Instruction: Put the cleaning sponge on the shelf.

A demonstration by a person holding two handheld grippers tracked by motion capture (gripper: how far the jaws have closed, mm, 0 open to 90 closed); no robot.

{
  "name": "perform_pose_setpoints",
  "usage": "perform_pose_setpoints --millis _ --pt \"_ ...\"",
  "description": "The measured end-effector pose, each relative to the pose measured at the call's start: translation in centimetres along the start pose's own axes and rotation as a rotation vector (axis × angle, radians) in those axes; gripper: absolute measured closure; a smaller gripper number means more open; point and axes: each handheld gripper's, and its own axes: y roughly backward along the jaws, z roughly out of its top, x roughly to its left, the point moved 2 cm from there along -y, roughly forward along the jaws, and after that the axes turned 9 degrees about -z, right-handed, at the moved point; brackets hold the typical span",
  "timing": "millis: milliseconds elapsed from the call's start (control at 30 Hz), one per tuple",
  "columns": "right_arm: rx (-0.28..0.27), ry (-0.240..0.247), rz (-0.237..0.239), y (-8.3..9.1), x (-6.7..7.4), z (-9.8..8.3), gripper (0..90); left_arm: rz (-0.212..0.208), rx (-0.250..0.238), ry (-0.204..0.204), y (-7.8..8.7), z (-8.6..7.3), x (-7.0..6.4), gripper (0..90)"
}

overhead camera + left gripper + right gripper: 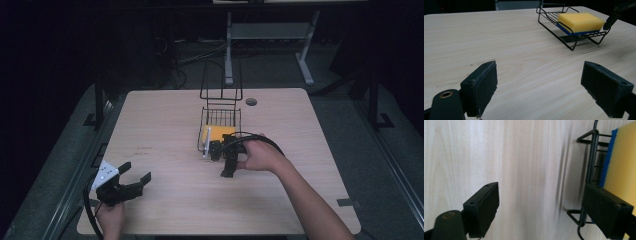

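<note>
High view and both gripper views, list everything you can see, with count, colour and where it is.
Sponge: one, yellow over blue, lying in the wire basket.
Wire basket: one, black, tall handle, centre of the table toward the far edge.
Table: one, light wood.
Table hole: one, grey, far edge.
Left tongs: one, black, open, near left corner.
Right tongs: one, black, open, at the basket's near end.

A yellow sponge (581, 22) with blue underside lies flat in a black wire basket (572, 41).
</note>
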Motion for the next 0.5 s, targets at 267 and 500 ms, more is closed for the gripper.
perform_pose_setpoints --millis 267,500 --pt "-0.015 -0.016 -0.003 0.2 0.9 -0.6 14.4 0.003 -0.004 0.002 0.1 0.0 0.0 13.0" --pt "-0.013 -0.025 0.008 0.0 1.9 -1.3 14.4 0.004 0.000 -0.002 0.1 0.0 -0.1 13.0"
